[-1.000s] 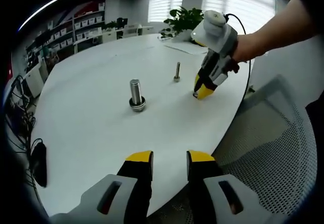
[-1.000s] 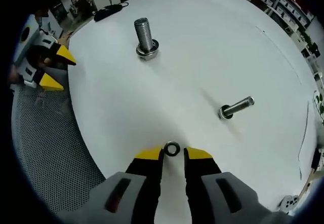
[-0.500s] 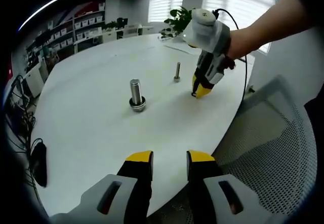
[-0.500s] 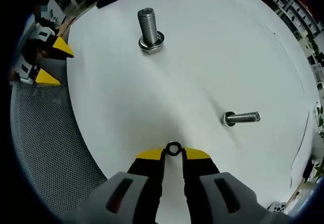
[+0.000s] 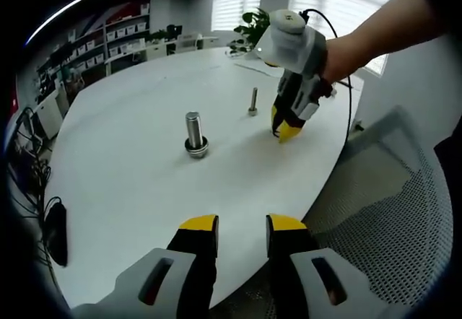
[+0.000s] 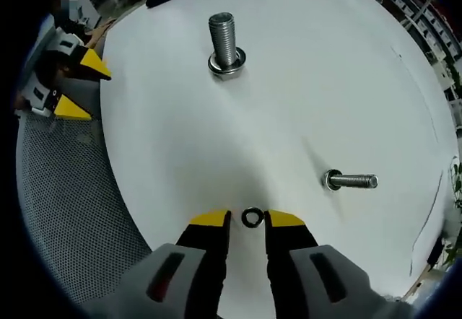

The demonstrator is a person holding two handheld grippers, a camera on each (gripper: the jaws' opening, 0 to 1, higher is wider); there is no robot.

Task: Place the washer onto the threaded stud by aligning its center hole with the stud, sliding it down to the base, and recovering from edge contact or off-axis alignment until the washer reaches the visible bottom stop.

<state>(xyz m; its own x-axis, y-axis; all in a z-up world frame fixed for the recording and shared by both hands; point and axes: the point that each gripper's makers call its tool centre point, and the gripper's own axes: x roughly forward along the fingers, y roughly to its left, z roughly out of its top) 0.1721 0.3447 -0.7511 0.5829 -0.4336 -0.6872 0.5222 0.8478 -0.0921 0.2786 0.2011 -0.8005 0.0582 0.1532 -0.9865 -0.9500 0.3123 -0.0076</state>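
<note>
Washer between right tool tips.

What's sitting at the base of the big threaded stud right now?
A metal ring or flange circles the foot of the big threaded stud on the white table. The loose washer lies between the right claw's tips.

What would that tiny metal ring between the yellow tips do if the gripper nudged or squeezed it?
The washer looks like a thin, flat metal ring, so it is probably stiff and light. Lying flat on the smooth white table, it would likely skid when nudged. The right gripper must pinch its thin edge, so it could easily slip out.
</note>
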